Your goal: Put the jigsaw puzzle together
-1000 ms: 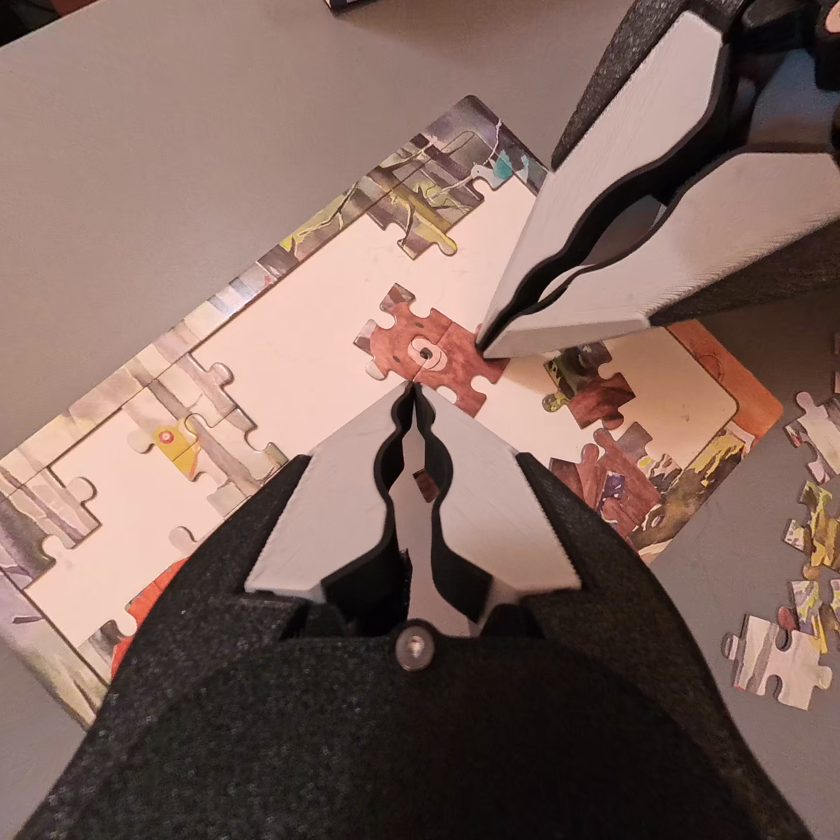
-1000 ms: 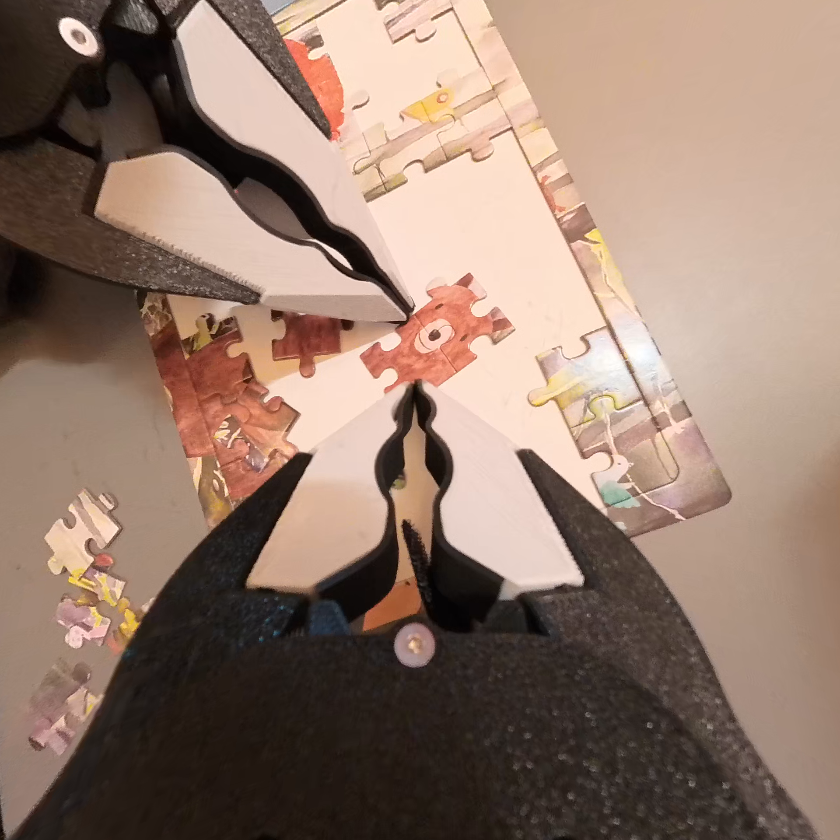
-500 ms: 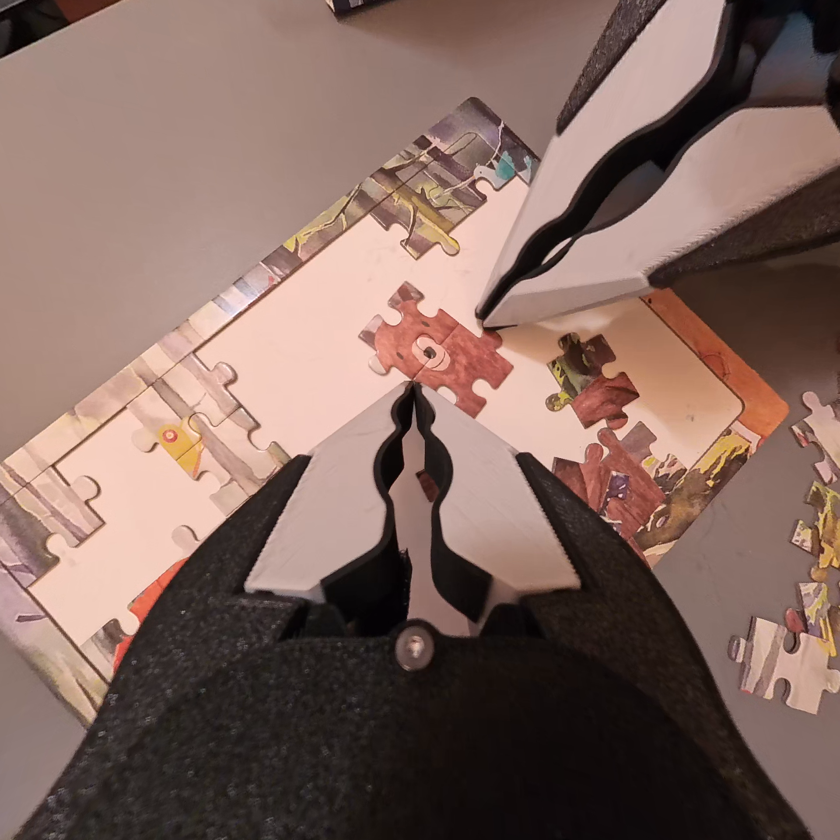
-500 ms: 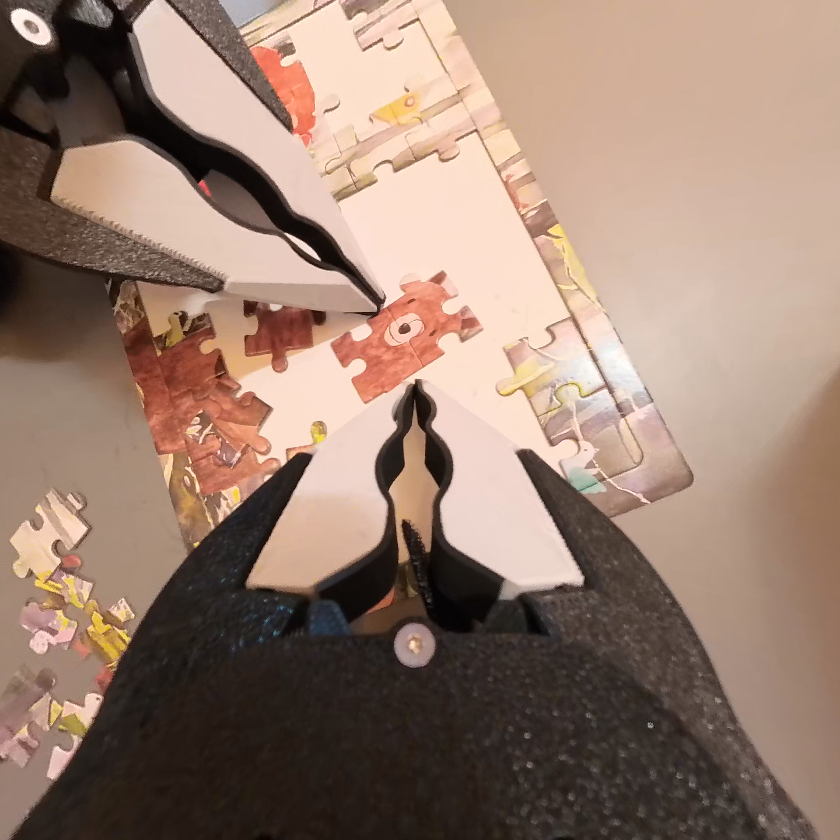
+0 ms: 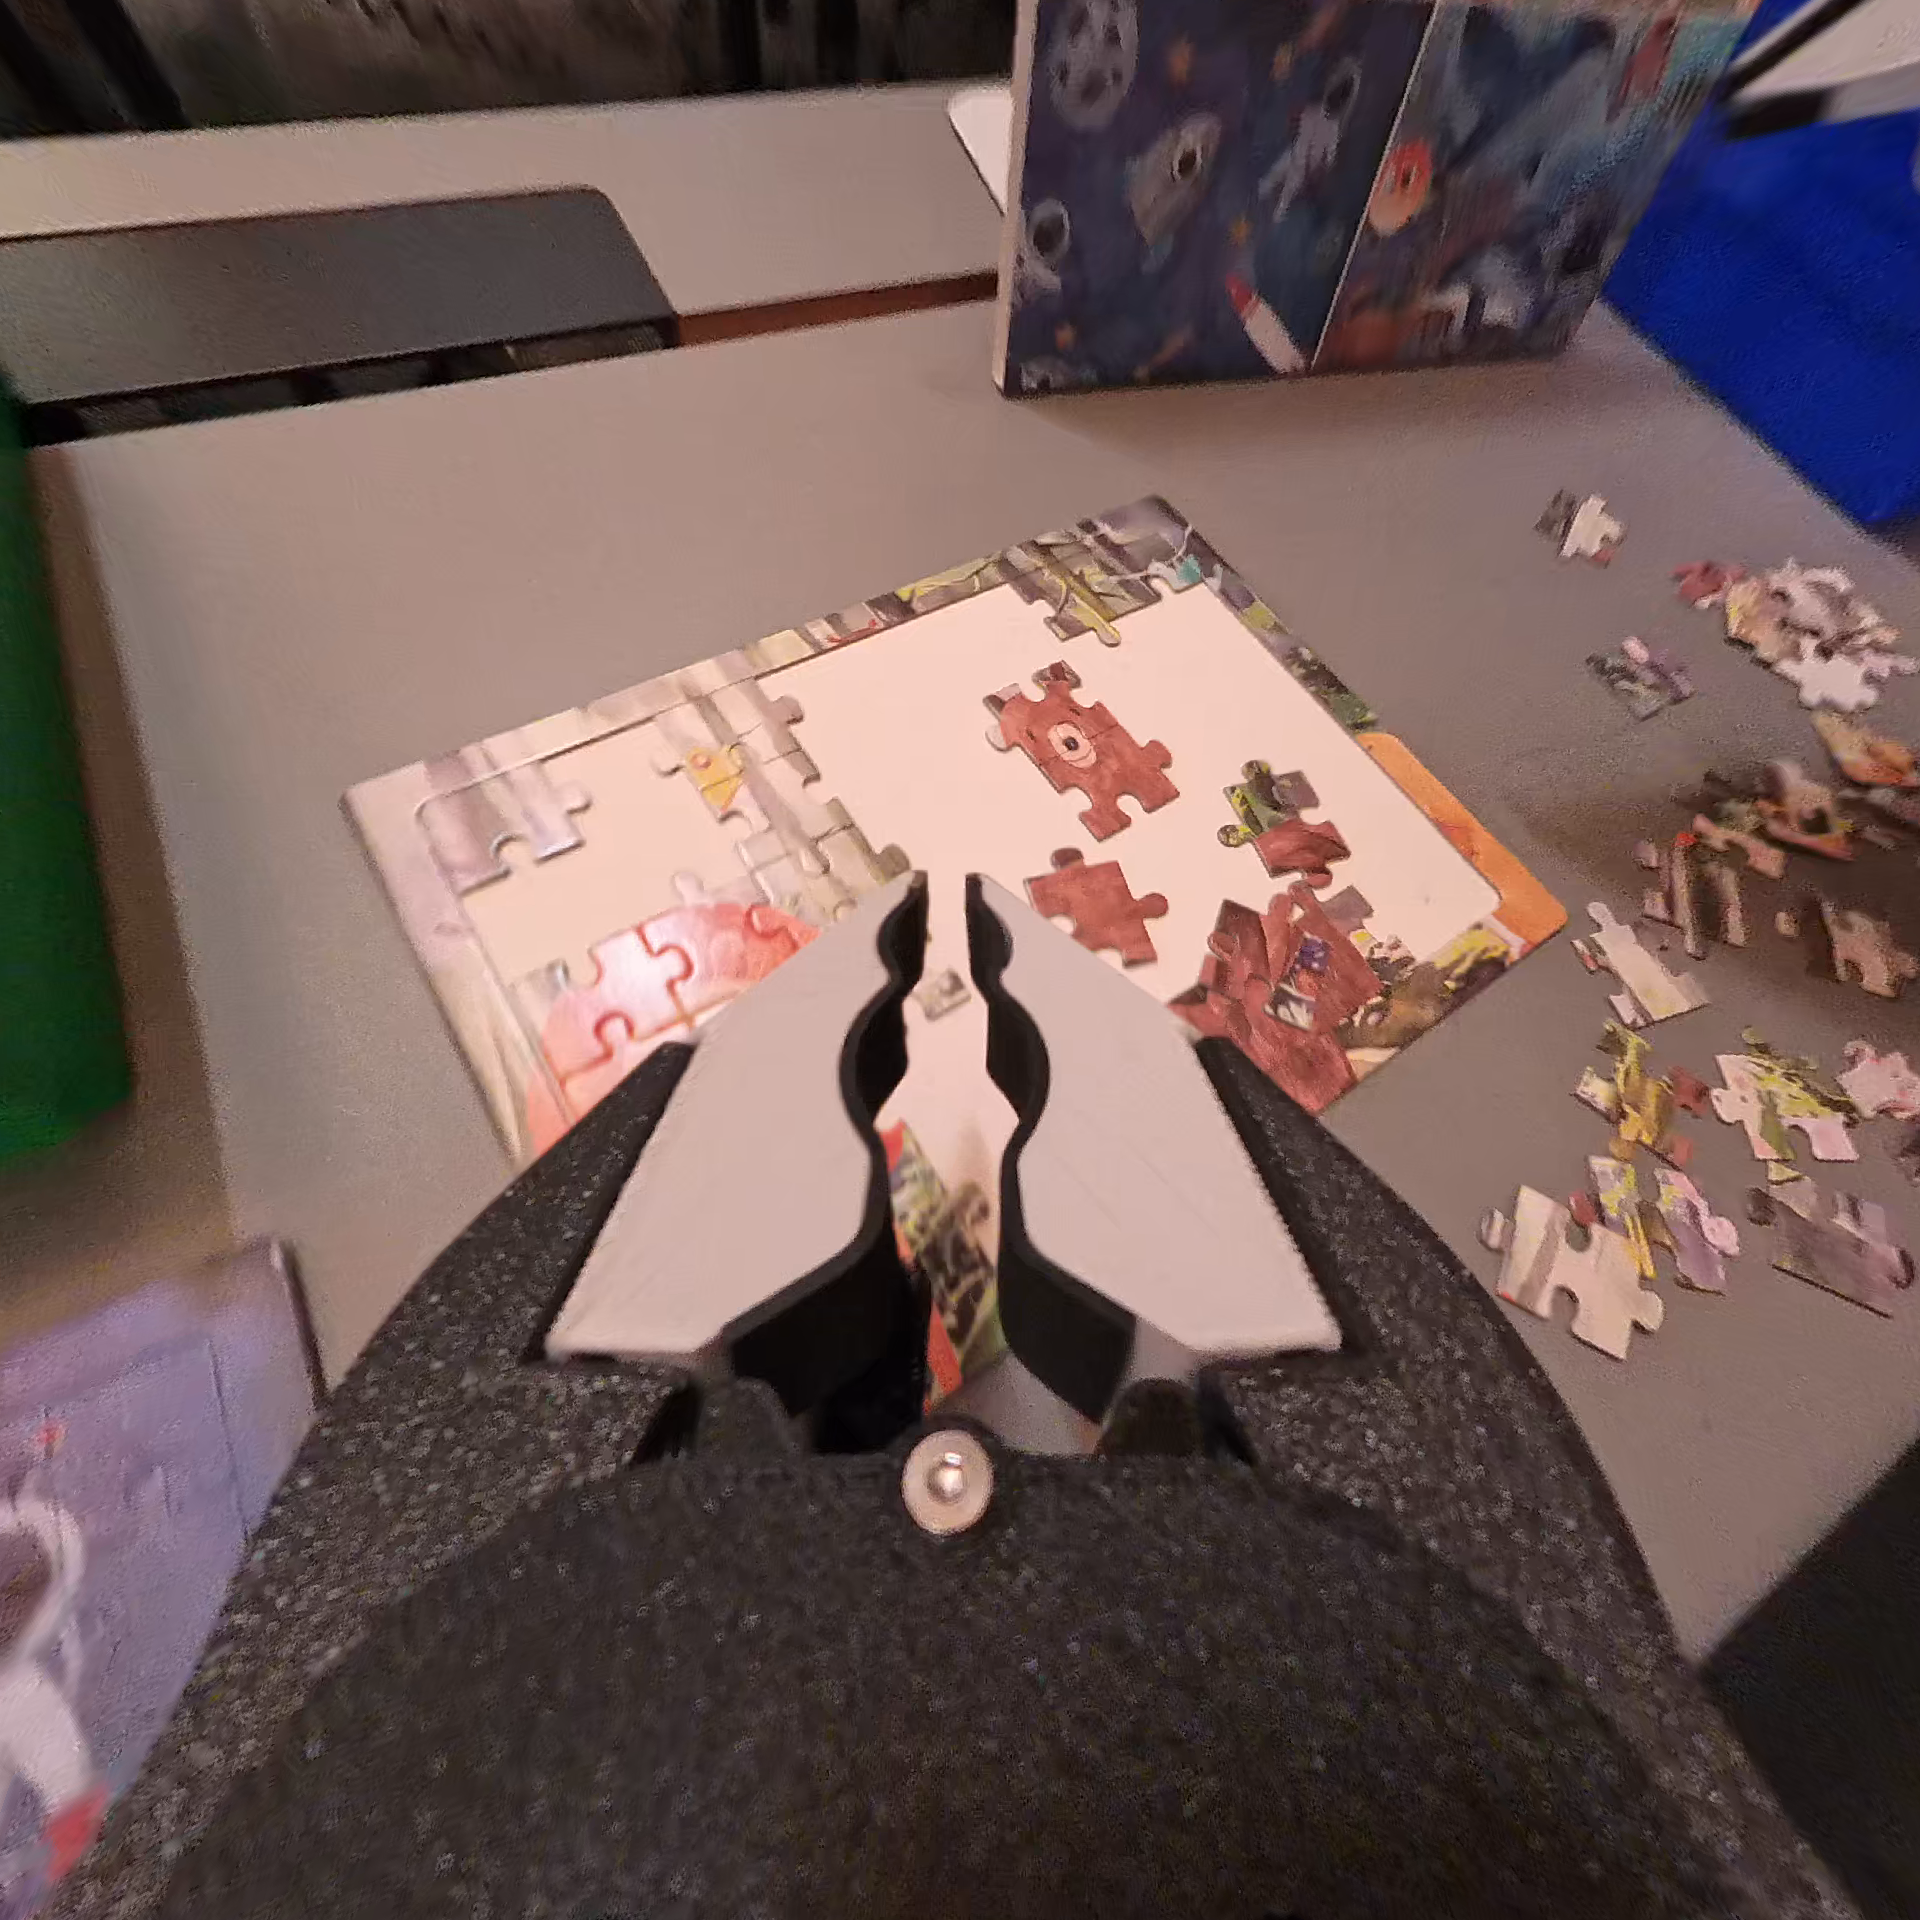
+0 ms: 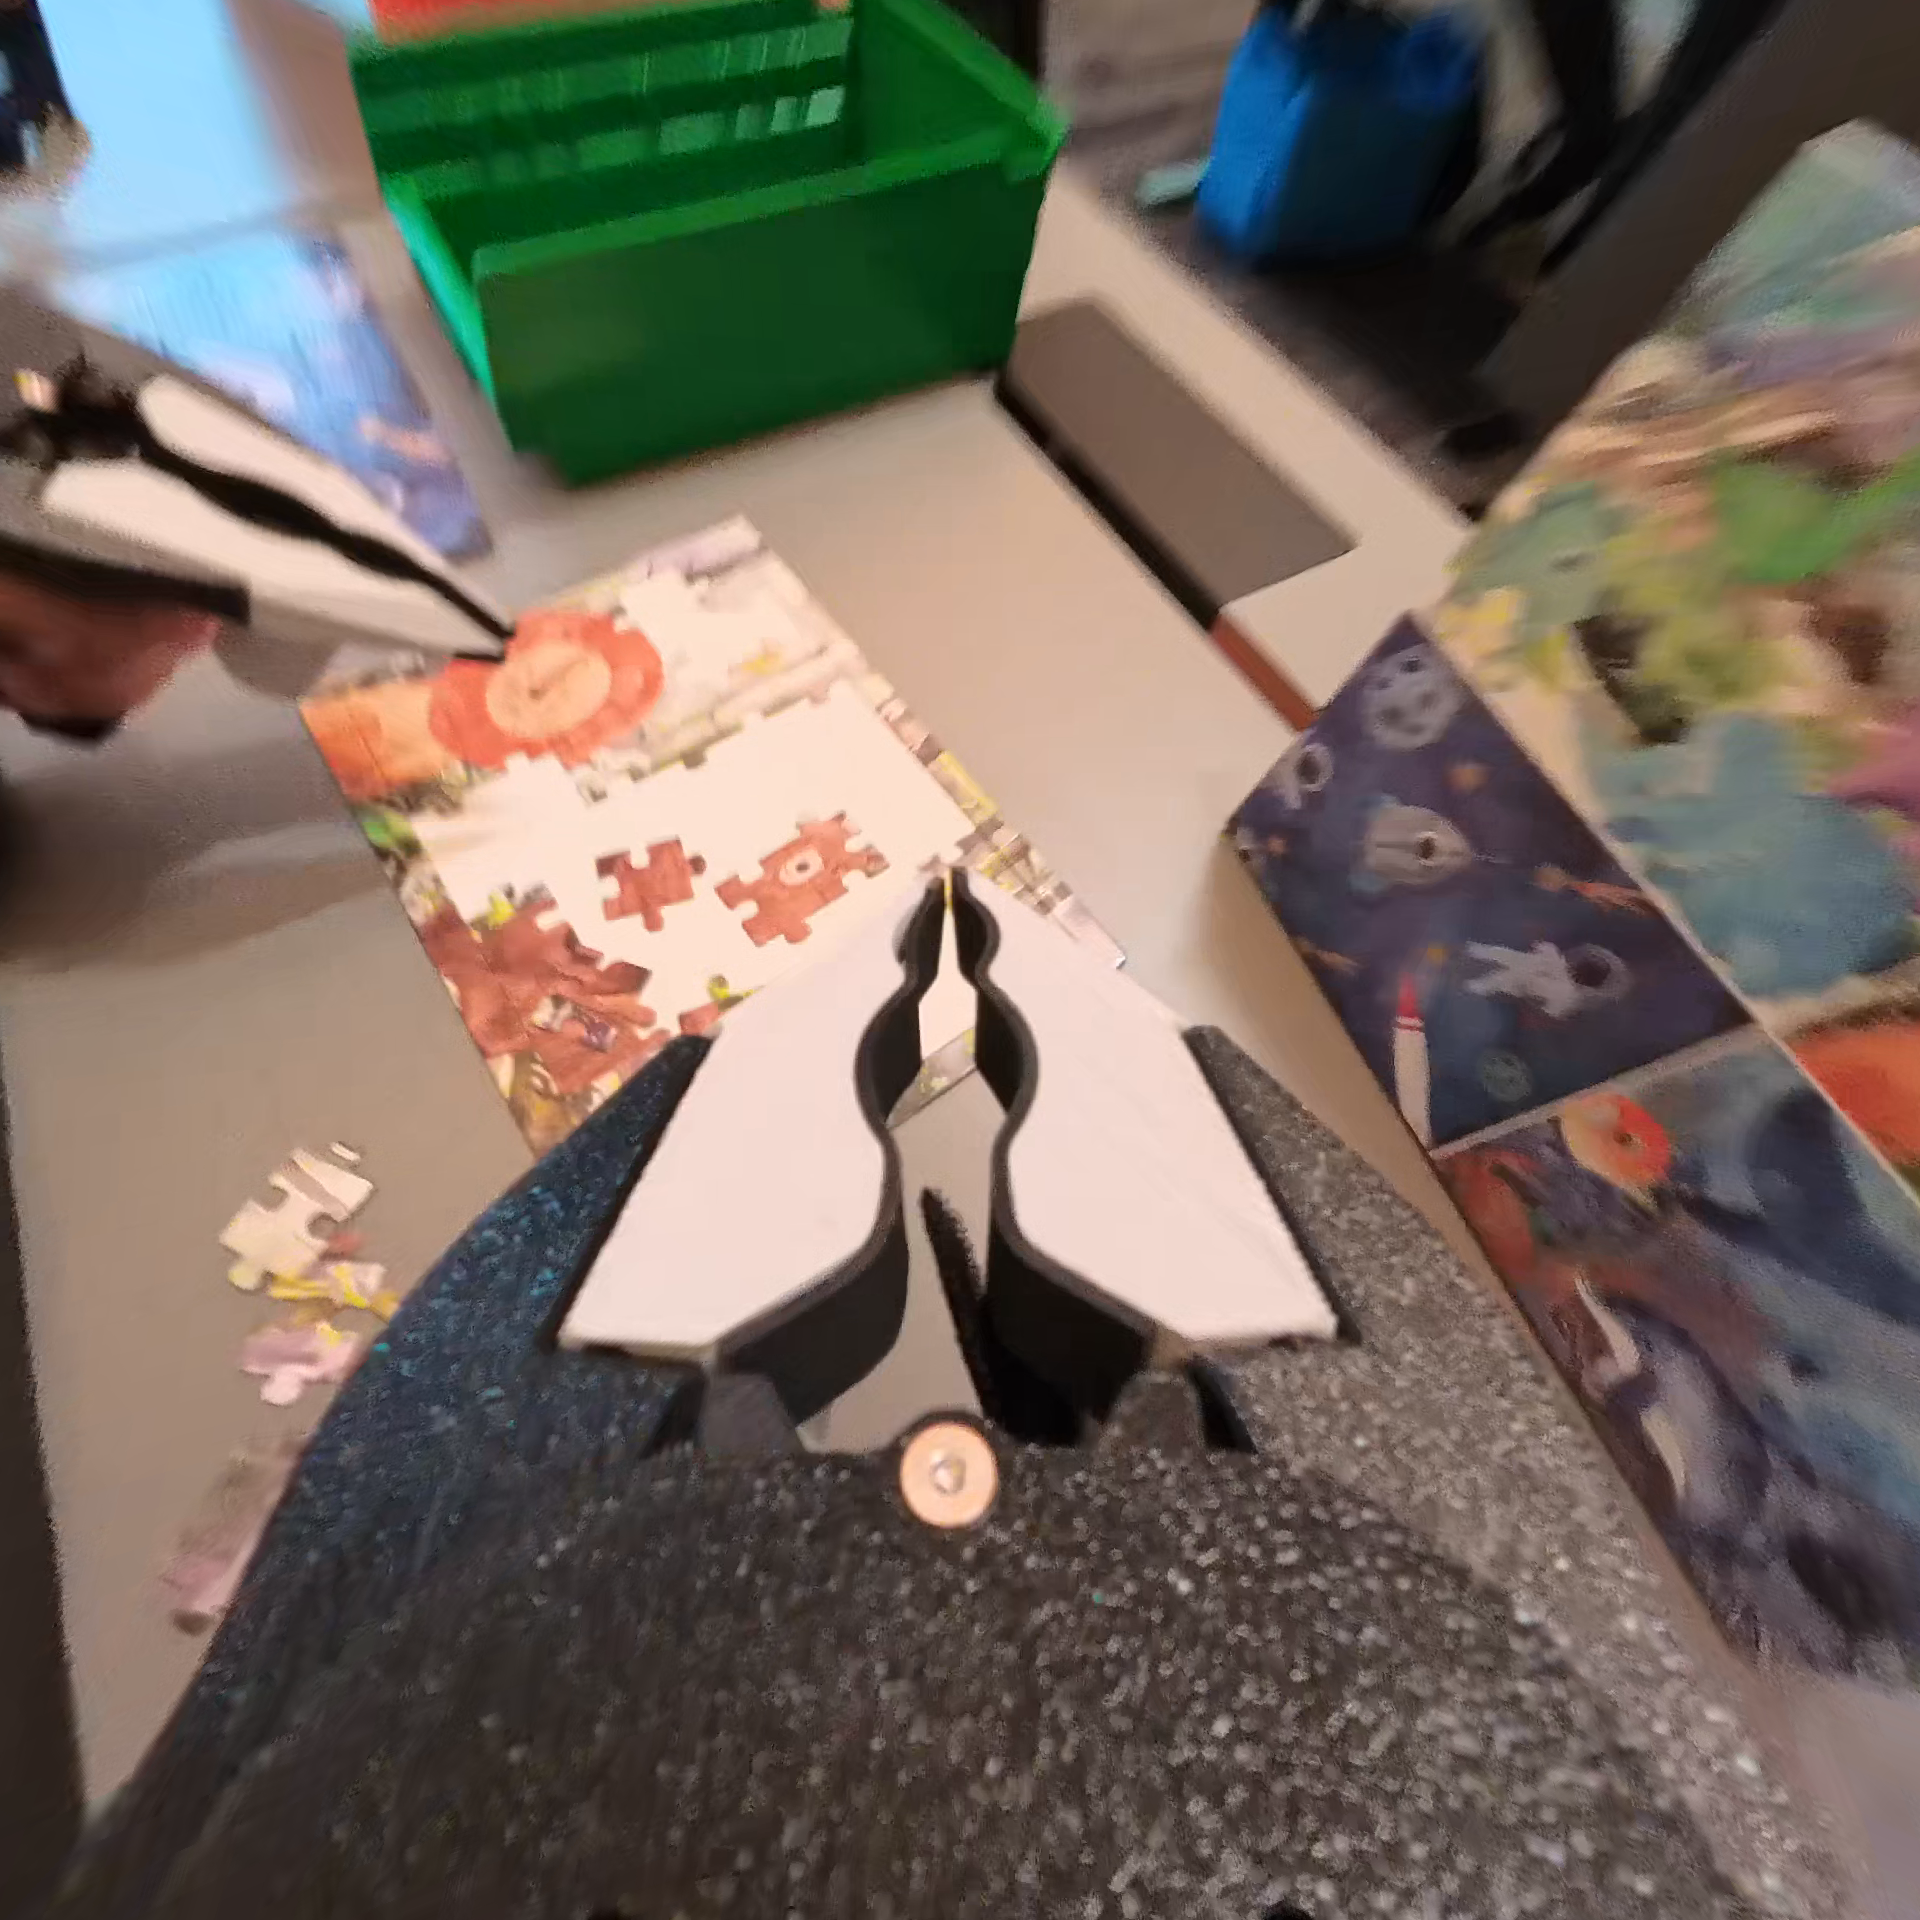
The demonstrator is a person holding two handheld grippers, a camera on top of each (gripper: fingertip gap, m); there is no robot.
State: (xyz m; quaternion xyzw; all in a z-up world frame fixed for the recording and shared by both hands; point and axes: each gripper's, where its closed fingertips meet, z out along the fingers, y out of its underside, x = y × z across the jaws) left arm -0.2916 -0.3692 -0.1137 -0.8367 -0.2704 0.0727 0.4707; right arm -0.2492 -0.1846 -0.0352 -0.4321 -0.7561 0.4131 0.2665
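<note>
The puzzle board (image 5: 914, 727) lies flat on the grey table, with its border and corners partly filled. A joined brown pair of pieces with an eye (image 5: 1081, 748) and a single brown piece (image 5: 1096, 904) lie loose on the bare middle. My left gripper (image 5: 945, 891) hovers above the board's near edge, empty, its jaws parted by a narrow gap. My right gripper (image 6: 948, 883) is shut and empty above the board (image 6: 852, 748), near the brown pair (image 6: 800, 878). The left gripper (image 6: 499, 639) also shows in the right wrist view, over a red-orange round picture (image 6: 545, 686).
Several loose pieces (image 5: 1714, 1143) are scattered to the right of the board; some also show in the right wrist view (image 6: 296, 1216). A picture-covered puzzle box (image 5: 1299, 187) stands behind the board. A green bin (image 6: 727, 239), a blue bin (image 5: 1787, 312) and a lilac box (image 5: 135, 1455) sit around the edges.
Both grippers have pulled up and back from the brown pair, so much more of the table shows. The left jaws have parted slightly. The brown pair stays on the board.
</note>
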